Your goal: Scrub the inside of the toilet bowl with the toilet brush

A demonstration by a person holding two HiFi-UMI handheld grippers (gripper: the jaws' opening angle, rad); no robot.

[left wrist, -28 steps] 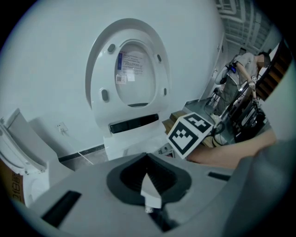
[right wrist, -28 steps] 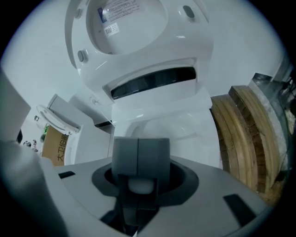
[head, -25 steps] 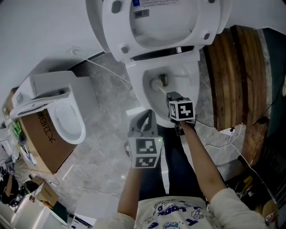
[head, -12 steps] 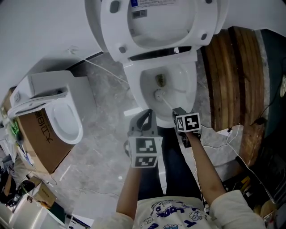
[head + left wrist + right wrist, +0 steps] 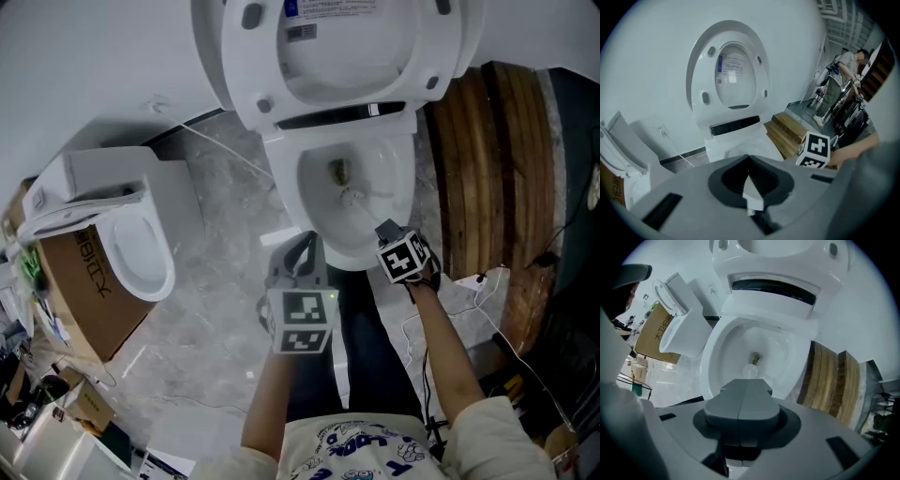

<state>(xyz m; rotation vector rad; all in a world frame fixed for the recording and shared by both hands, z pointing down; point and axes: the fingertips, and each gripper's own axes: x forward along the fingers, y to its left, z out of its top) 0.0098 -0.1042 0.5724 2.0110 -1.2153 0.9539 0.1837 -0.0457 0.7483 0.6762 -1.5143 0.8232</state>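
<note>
The white toilet (image 5: 352, 239) stands with its lid and seat (image 5: 342, 56) raised, and there is a dark stain at the drain (image 5: 338, 170). The toilet brush (image 5: 351, 197) has its white head low in the bowl, just right of the drain. Its thin handle runs back to my right gripper (image 5: 385, 232), which is shut on it at the bowl's front rim. In the right gripper view the brush head (image 5: 750, 370) shows above the shut jaws of that gripper (image 5: 744, 383). My left gripper (image 5: 312, 240) hangs before the bowl's front left, jaws together and empty, also seen as left gripper (image 5: 750, 160).
A second white toilet (image 5: 131, 246) rests on a cardboard box (image 5: 80, 295) at the left. Wooden steps (image 5: 487, 159) rise on the right, with cables (image 5: 483, 277) on the stone floor below them. A person (image 5: 843, 79) stands far off in the left gripper view.
My right gripper has drawn back toward me and to the right. The brush head has slid from left of the drain to its lower right. The left gripper has stayed put.
</note>
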